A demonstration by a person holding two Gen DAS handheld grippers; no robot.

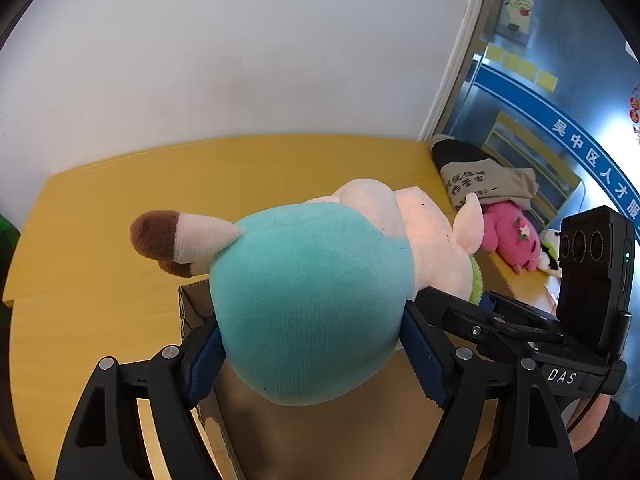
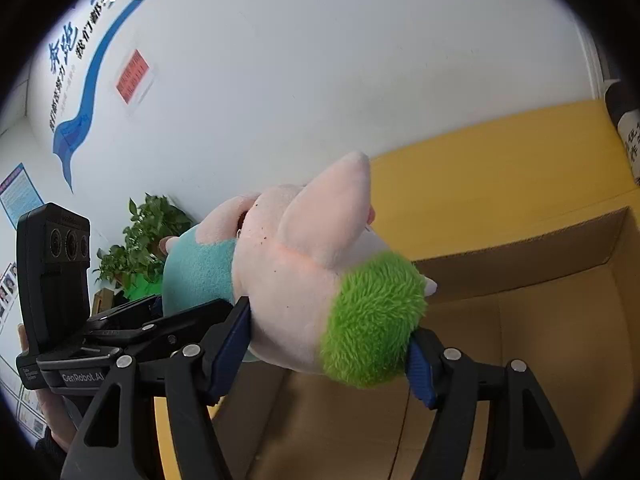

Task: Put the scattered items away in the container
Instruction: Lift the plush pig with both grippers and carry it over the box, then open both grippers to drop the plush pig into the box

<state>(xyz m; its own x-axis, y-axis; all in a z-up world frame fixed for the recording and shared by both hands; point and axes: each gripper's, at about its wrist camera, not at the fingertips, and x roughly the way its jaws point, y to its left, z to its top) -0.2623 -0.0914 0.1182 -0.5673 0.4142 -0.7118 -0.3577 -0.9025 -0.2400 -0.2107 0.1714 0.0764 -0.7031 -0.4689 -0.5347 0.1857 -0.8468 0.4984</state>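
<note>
While carried: plush toy (image 1: 308, 304) clamped by left gripper (image 1: 316, 344) and right gripper (image 2: 328, 344), over box (image 2: 560, 320).
Left: pink plush (image 1: 508, 236) on worktop (image 1: 120, 200) (others beside it).

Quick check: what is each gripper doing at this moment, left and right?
Left gripper: closed on the teal body of the plush toy.
Right gripper: closed on the same plush toy's pink and green end.

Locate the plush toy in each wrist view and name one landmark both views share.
Left wrist: plush toy fills the centre, teal body nearest, clamped between the pads.
Right wrist: plush toy centre, green tuft nearest, clamped likewise.
Shared landmark: cardboard box beneath it on the yellow table.
</note>
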